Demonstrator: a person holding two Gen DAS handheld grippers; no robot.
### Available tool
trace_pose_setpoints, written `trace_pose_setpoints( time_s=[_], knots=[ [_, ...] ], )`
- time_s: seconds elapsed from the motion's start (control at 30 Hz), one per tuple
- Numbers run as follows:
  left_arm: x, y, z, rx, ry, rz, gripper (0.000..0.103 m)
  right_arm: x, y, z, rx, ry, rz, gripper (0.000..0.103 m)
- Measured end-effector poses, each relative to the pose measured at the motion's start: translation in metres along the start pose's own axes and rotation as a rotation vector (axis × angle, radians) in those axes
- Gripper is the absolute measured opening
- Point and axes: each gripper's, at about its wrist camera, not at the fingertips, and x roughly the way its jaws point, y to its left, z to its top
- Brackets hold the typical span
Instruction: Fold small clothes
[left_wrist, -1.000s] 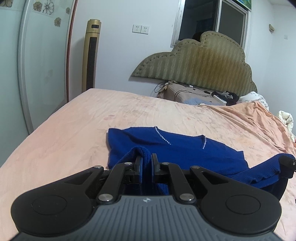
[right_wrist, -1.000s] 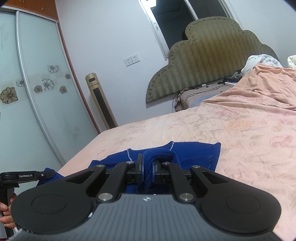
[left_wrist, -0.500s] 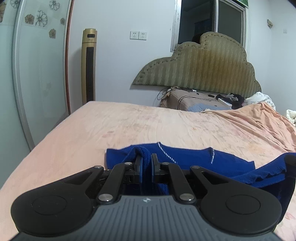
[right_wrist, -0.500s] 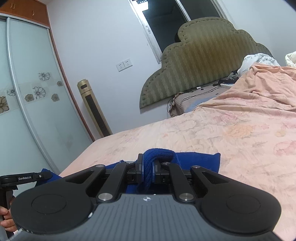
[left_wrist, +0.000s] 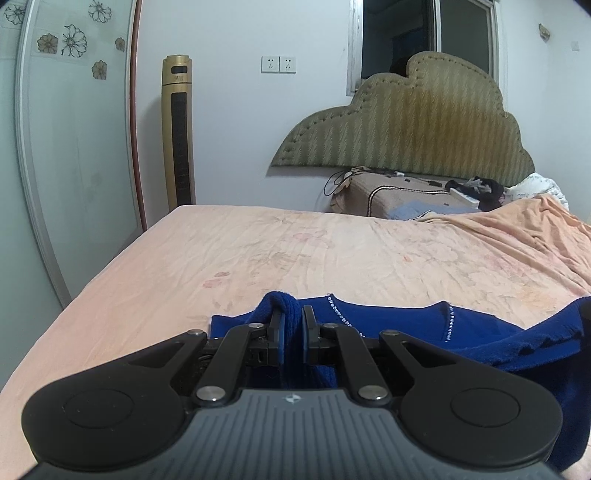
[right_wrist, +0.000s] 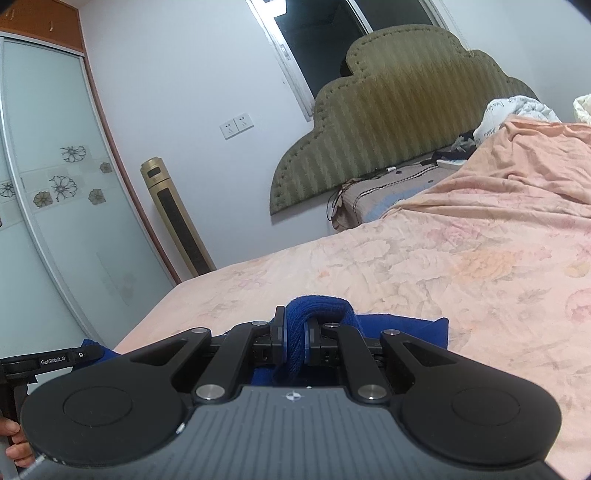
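A small blue knitted top (left_wrist: 406, 325) with a beaded neckline lies on the pink floral bed sheet (left_wrist: 295, 258). My left gripper (left_wrist: 291, 321) is shut on a bunched fold of its blue fabric, which rises between the pads. My right gripper (right_wrist: 295, 332) is shut on another thick fold of the same blue top (right_wrist: 399, 328); that fold bulges over the pads. In the right wrist view the left gripper's body (right_wrist: 40, 363) shows at the far left edge, with a person's fingers (right_wrist: 14, 439) under it. Most of the garment is hidden behind the gripper bodies.
A padded olive headboard (left_wrist: 406, 136) leans on the far wall, with a brown bedside box (left_wrist: 399, 199) and crumpled bedding (right_wrist: 517, 110) near it. A gold tower fan (left_wrist: 179, 129) stands by a frosted wardrobe door (left_wrist: 74, 147). The bed's left edge (left_wrist: 110, 266) drops off.
Both grippers have carried their blue folds forward over the garment toward its neckline. Less of the flat blue fabric shows ahead of the fingers than before.
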Motion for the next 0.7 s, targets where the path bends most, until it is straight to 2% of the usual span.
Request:
trace_pose_setpoints(
  time_s=[0.33, 0.7],
  knots=[
    [0.036, -0.005, 0.006, 0.020, 0.034, 0.022, 0.008, 0.033, -0.008, 0.002, 0.005, 0.022, -0.033, 0.013],
    [0.089, -0.010, 0.003, 0.045, 0.106, 0.047, 0.008, 0.080, -0.024, -0.001, 0.034, 0.086, -0.072, 0.013]
  ],
)
